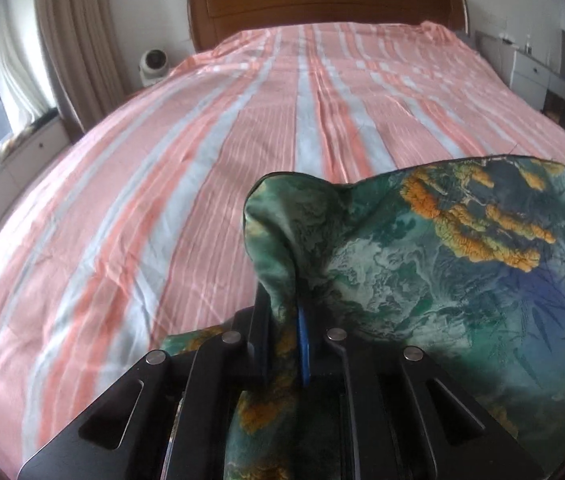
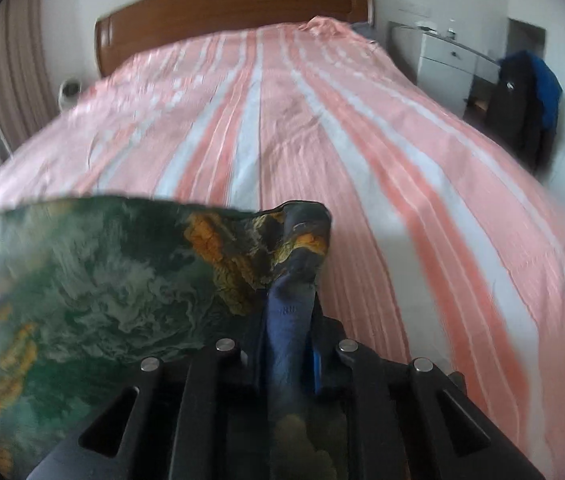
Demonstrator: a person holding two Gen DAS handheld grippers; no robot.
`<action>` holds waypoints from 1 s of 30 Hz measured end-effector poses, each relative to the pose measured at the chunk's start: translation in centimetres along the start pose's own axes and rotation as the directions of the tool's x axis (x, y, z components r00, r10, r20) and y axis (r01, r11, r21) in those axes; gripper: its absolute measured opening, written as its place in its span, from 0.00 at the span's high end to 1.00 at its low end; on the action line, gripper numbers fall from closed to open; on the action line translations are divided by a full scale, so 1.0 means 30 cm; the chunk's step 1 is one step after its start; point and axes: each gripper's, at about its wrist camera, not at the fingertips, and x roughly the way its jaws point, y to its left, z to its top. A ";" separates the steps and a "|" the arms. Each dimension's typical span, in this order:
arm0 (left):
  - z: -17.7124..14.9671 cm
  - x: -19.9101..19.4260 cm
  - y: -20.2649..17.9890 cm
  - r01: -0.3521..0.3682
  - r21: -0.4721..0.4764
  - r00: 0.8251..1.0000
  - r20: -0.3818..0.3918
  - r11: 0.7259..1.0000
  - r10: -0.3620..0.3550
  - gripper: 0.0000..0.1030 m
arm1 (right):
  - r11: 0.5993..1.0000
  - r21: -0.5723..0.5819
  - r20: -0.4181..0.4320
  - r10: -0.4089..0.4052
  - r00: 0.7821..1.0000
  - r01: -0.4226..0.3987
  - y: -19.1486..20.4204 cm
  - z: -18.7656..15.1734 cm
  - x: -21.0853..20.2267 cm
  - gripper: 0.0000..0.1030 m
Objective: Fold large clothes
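A large green garment (image 1: 442,272) printed with orange and blue landscape patches hangs stretched above the bed. In the left wrist view my left gripper (image 1: 284,312) is shut on its left corner, and the cloth bunches up over the black fingers and spreads off to the right. In the right wrist view my right gripper (image 2: 288,312) is shut on the garment's (image 2: 94,280) other corner, a bluish fold pinched between the fingers, with the fabric spreading left. The garment's lower part is hidden below both views.
A bed with a pink, orange and grey striped cover (image 1: 242,140) fills the room ahead, up to a wooden headboard (image 1: 322,4). A small white fan (image 1: 154,66) and curtains (image 1: 70,32) stand left. White drawers (image 2: 448,64) and a dark jacket (image 2: 526,96) are at the right.
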 end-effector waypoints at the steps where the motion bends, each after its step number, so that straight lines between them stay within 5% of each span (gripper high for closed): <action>1: -0.004 0.002 0.001 0.006 -0.006 1.000 0.003 1.000 -0.006 0.89 | 0.999 0.026 -0.006 0.020 1.000 -0.019 -0.020 0.000 0.003 0.82; 15: -0.001 0.007 -0.013 -0.020 0.009 1.000 0.003 1.000 0.020 0.86 | 0.997 0.059 0.005 0.053 0.999 -0.054 -0.020 -0.040 0.025 0.77; 18: -0.003 0.004 -0.004 -0.015 -0.009 1.000 0.004 1.000 0.015 0.81 | 0.994 0.085 0.005 0.065 0.998 -0.065 -0.038 -0.039 0.026 0.67; 20: -0.004 0.002 0.008 -0.010 -0.030 1.000 0.006 0.999 0.010 0.75 | 0.992 0.109 0.004 0.070 0.998 -0.070 -0.054 -0.041 0.028 0.57; 25: -0.005 -0.012 0.041 -0.067 -0.100 0.998 0.014 0.993 0.069 0.29 | 0.981 0.170 0.002 0.094 0.996 -0.093 -0.092 -0.045 0.033 0.45; 30: 0.010 -0.027 0.061 -0.067 -0.132 0.998 -0.030 0.989 0.063 0.21 | 0.979 0.179 0.004 0.093 0.996 -0.092 -0.097 -0.045 0.034 0.42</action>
